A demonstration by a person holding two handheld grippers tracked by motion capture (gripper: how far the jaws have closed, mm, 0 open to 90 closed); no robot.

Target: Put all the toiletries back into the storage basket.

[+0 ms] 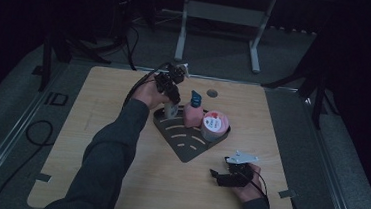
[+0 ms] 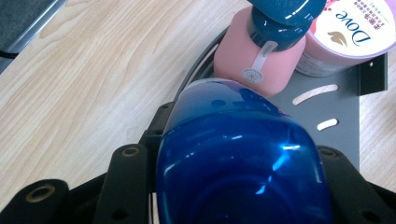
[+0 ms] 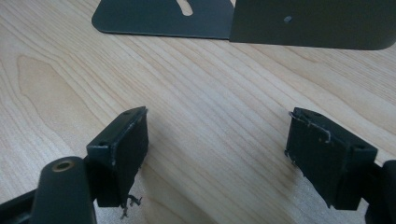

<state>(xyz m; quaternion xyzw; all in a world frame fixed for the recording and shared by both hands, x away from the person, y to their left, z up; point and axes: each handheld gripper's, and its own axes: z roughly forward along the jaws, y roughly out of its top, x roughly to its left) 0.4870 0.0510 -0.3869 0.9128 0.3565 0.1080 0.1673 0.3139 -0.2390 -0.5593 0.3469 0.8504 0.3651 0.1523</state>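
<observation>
Tray (image 1: pixel 186 144): on the worktop (image 1: pixel 95 142), about mid-worktop.
Pump bottle (image 1: pixel 192 114): in the tray, middle of its far edge.
Jar (image 1: pixel 215 125): in the tray, just right of the pump bottle, seemingly touching.
Left tool (image 1: pixel 171 86): at the tray's far left corner, around a bottle (image 2: pixel 238 158).
Right tool (image 1: pixel 225 175): near the tray's right front, over worktop.

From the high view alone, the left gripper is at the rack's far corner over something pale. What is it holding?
Observer: The left gripper is clamped on a glossy blue cap, seen in its own view.
Operator: And the jar's brand?
Observer: The pink jar's lid reads Dove.
Operator: Is the right gripper holding anything?
Observer: No. The right gripper is open, jaws wide apart over bare table, just short of the grey rack's edge.
</observation>
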